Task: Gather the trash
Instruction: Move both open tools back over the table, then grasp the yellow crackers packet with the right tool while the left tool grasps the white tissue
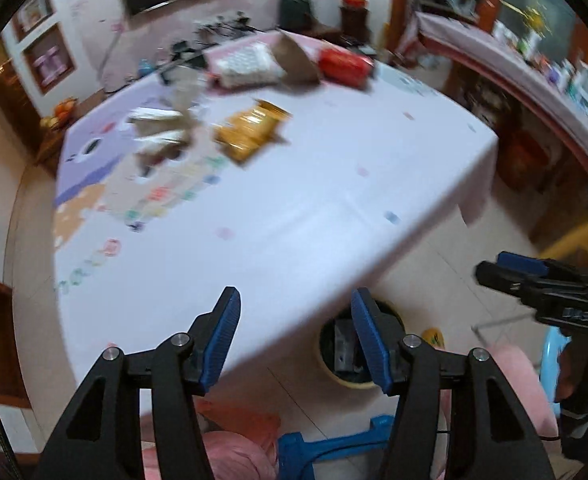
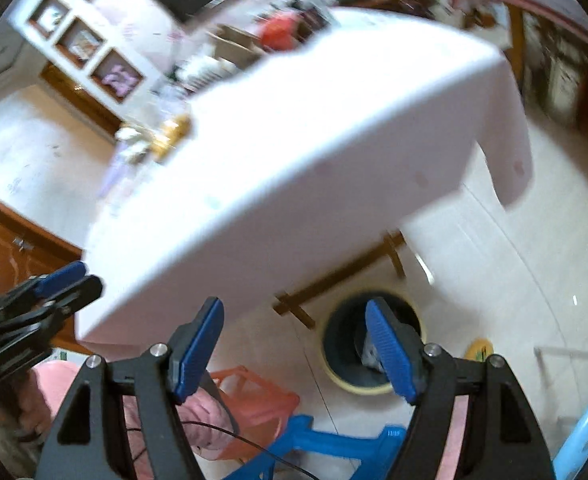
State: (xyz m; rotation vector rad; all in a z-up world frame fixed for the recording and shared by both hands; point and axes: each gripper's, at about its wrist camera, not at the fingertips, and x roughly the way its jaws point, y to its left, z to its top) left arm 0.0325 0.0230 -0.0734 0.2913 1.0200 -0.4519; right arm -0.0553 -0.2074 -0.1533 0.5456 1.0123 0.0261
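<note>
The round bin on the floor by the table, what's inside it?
Inside the bin some grey crumpled trash is visible against the dark liner. The right gripper's blue pad covers part of the opening, so the rest stays hidden.

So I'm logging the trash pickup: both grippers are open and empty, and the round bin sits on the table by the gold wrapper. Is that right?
Not quite. The round bin sits on the floor below the table's edge, as the right wrist view shows. The rest holds: left gripper and right gripper are open and empty, and the gold wrapper is on the table.
</note>
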